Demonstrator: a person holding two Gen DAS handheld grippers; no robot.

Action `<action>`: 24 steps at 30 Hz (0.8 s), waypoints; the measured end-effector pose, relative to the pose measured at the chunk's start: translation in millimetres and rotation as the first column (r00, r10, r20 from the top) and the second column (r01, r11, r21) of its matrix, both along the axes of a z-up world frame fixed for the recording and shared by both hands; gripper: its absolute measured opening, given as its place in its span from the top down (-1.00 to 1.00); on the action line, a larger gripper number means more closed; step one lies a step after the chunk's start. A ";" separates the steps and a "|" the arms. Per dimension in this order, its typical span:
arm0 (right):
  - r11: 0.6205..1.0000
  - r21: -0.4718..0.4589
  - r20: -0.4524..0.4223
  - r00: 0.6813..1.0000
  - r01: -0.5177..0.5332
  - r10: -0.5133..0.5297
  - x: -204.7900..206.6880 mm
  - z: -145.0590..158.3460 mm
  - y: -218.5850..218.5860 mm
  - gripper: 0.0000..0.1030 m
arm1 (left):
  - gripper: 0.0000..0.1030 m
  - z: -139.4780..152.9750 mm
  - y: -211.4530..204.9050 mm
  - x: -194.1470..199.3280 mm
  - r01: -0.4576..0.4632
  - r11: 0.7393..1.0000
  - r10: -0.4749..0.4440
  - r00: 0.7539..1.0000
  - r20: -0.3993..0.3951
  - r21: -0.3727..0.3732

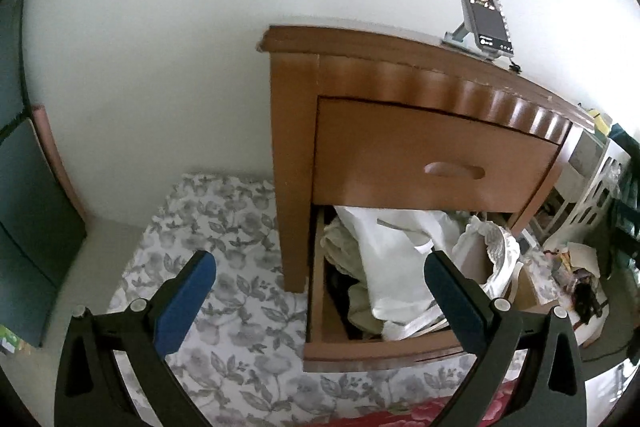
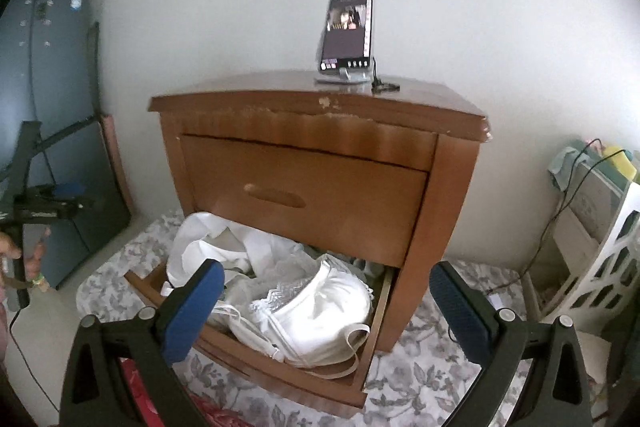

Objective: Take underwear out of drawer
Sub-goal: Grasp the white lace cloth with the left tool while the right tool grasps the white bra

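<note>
A brown wooden nightstand [image 2: 320, 131] has its lower drawer [image 2: 280, 367] pulled open, stuffed with white underwear. A white lacy bra [image 2: 320, 311] lies on top at the drawer's right; more white cloth [image 2: 208, 247] bulges at its left. In the left wrist view the same drawer [image 1: 380, 347] shows white garments [image 1: 392, 259] piled inside. My right gripper [image 2: 324, 295] is open, hovering above and in front of the bra with nothing held. My left gripper [image 1: 320, 283] is open too, in front of the drawer's left side. The left gripper [image 2: 44, 205] also shows at the far left of the right wrist view.
The upper drawer [image 2: 304, 199] is closed. A phone on a stand [image 2: 348, 35] sits on the nightstand top. A grey floral sheet [image 1: 224, 267] covers the floor area. A white lattice basket [image 2: 608, 275] with cables stands to the right, a dark panel [image 1: 28, 219] to the left.
</note>
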State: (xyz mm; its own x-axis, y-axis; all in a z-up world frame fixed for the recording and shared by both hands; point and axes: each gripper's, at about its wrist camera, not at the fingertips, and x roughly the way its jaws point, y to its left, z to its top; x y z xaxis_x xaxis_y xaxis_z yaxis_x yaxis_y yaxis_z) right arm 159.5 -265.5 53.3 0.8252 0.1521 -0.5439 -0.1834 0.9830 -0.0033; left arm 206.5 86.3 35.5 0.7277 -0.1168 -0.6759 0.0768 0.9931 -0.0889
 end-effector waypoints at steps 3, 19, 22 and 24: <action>0.999 0.032 -0.065 0.998 0.013 -0.011 18.9 -9.0 3.5 -1.00 | -1.00 -12.8 -4.7 15.4 -0.013 0.998 0.007 0.996 -0.090 -0.065; 0.992 0.089 -0.441 0.896 0.095 -0.046 108.5 -106.4 26.4 -1.00 | -1.00 -85.7 -42.4 91.1 -0.039 0.980 -0.027 0.945 -0.325 -0.195; 0.993 0.068 -0.469 0.882 0.094 -0.051 121.5 -122.3 32.8 -1.00 | -1.00 -95.6 -52.4 100.7 -0.031 0.981 -0.035 0.941 -0.338 -0.189; 0.993 0.053 -0.487 0.871 0.109 -0.069 129.6 -131.7 35.2 -1.00 | -1.00 -101.8 -59.1 105.8 -0.025 0.982 -0.042 0.936 -0.349 -0.187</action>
